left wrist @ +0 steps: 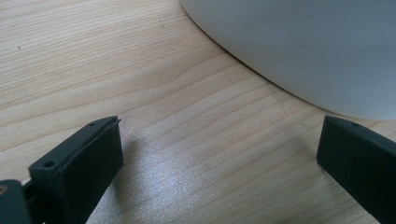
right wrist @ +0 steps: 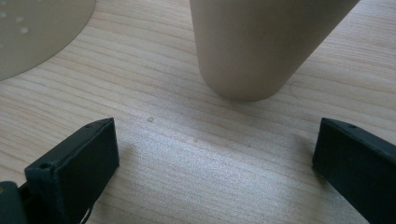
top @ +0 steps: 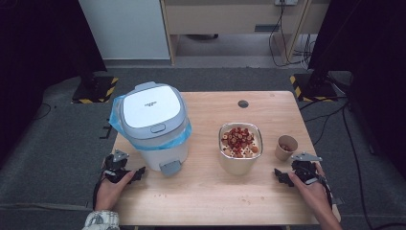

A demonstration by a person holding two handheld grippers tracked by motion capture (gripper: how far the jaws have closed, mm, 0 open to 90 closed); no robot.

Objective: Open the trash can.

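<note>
High view: wooden tabletop [top: 206, 191] carrying a white pedal bin [top: 152, 125] with a blue liner toward the left edge, a metal bowl [top: 240, 147] of reddish fruit near the middle, a small paper cup [top: 286, 147] close to the right edge; lid of the bin shut, pedal turned to the near edge, probably so as to be pressed from the person's side; bowl and cup set side by side, just apart, likely so that fruit or scraps can pass between them and on to the bin.

Left claw [top: 135, 174] resting near the left near corner, just beside the base of the bin; left gripper view: jaws spread wide over bare wood, nothing between them, curved white wall of the pedal bin [left wrist: 303, 46] just ahead, not touched.

Right claw [top: 281, 176] lying near the right edge, just short of the cup; right gripper view: jaws wide apart, holding nothing, paper cup [right wrist: 261, 46] straight ahead and centred between them, edge of the metal bowl [right wrist: 37, 32] off at the upper left; opening seemingly wider than the cup, so judged ready for a forward reach and a grasp about its lower wall.

Both hands low on the wood, seemingly at rest; cup untouched, nothing yet lifted.
</note>
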